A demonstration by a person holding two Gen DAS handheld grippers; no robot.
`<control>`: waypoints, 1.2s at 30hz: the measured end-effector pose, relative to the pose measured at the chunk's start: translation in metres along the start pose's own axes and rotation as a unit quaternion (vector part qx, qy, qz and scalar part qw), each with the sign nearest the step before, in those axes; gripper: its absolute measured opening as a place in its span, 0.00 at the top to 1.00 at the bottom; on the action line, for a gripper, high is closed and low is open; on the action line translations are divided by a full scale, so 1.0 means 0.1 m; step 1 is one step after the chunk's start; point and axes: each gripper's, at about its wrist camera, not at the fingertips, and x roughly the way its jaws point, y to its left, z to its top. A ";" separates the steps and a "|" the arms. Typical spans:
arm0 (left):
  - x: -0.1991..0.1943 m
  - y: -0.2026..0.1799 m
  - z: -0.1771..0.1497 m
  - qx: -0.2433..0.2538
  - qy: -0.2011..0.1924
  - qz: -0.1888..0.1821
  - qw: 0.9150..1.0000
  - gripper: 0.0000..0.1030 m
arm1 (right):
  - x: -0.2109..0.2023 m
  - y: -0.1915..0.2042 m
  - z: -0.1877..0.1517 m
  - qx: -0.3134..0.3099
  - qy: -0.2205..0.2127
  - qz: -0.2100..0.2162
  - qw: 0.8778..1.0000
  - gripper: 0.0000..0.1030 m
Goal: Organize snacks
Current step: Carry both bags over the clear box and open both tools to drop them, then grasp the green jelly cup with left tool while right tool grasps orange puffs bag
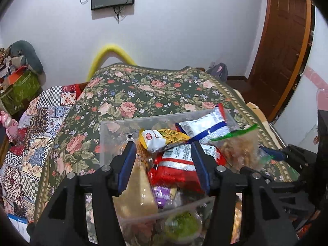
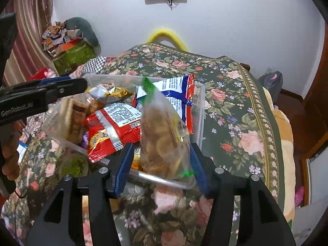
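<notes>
A clear plastic bin point(image 1: 114, 127) on the floral cloth holds several snack packets. My left gripper point(image 1: 163, 149) hangs open over it, its blue pads either side of a red packet point(image 1: 174, 170) and a tan packet point(image 1: 137, 188) without pressing them. A yellow-white packet point(image 1: 160, 138) and a white-blue packet point(image 1: 205, 127) lie further back. In the right wrist view my right gripper point(image 2: 161, 146) stands open at the bin's point(image 2: 199, 106) near rim. A blurred clear bag of brown snacks point(image 2: 164, 139) stands between its pads, with a gap on the left side. The left gripper point(image 2: 61, 86) shows at the far left.
The floral cloth point(image 1: 143, 94) runs far and right of the bin, with a patchwork cloth point(image 1: 41, 123) to the left. A green box point(image 1: 18, 92) with piled items stands at the back left. A wooden door point(image 1: 283, 51) is at the right. A hand point(image 2: 10, 160) holds the left gripper.
</notes>
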 end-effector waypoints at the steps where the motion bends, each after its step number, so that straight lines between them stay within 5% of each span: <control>1: -0.05 0.00 -0.01 0.000 -0.002 -0.001 1.000 0.46 | -0.03 0.00 0.00 0.000 -0.004 0.000 1.000 0.42; 17: -0.67 0.11 -0.52 -0.008 -0.012 0.003 1.000 0.44 | -0.52 0.23 -0.19 -0.004 -0.040 0.039 0.998 0.31; 29: -0.51 0.26 -1.22 -0.021 0.060 -0.002 0.998 0.43 | -0.14 0.48 -0.53 -0.010 0.027 0.074 0.997 0.28; 36: -0.29 0.16 -1.32 -0.018 0.080 -0.020 0.996 0.43 | 0.13 0.59 -0.53 -0.027 0.042 0.068 0.996 0.32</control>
